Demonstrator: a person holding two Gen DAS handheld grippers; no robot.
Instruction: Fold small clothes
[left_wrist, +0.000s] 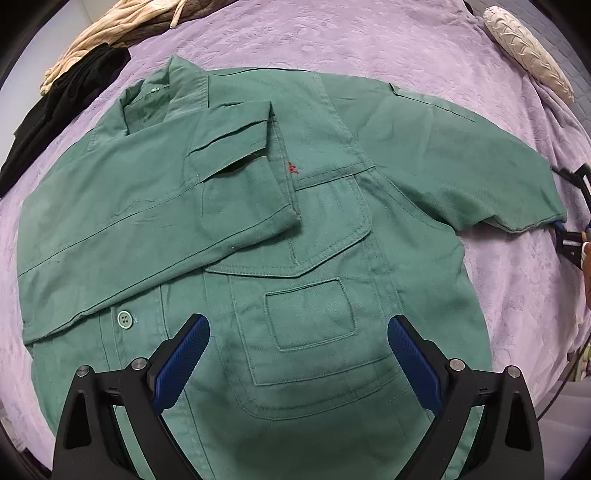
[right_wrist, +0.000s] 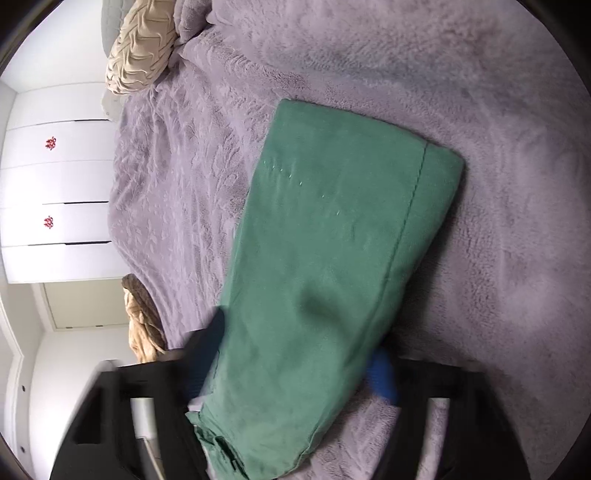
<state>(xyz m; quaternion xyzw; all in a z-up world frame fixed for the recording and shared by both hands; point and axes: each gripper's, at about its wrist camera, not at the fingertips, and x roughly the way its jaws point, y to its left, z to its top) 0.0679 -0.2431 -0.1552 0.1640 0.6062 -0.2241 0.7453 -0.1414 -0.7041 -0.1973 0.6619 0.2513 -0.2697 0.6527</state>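
Observation:
A green jacket (left_wrist: 303, 221) lies face up on the purple bedspread (left_wrist: 369, 40). Its one sleeve (left_wrist: 155, 221) is folded across the chest. The other sleeve (left_wrist: 491, 170) stretches out to the right. My left gripper (left_wrist: 298, 354) is open and empty, hovering over the jacket's lower front and chest pocket. My right gripper (right_wrist: 291, 373) has the sleeve (right_wrist: 332, 240) lying between its fingers; the view is blurred, so the grip is unclear. The right gripper also shows in the left wrist view (left_wrist: 576, 214) at the sleeve's cuff.
Black clothes (left_wrist: 55, 107) and a beige garment (left_wrist: 107, 33) lie at the far left. A cream pillow (left_wrist: 528, 51) sits at the far right, also in the right wrist view (right_wrist: 142, 48). White wardrobe doors (right_wrist: 55, 184) stand beyond the bed.

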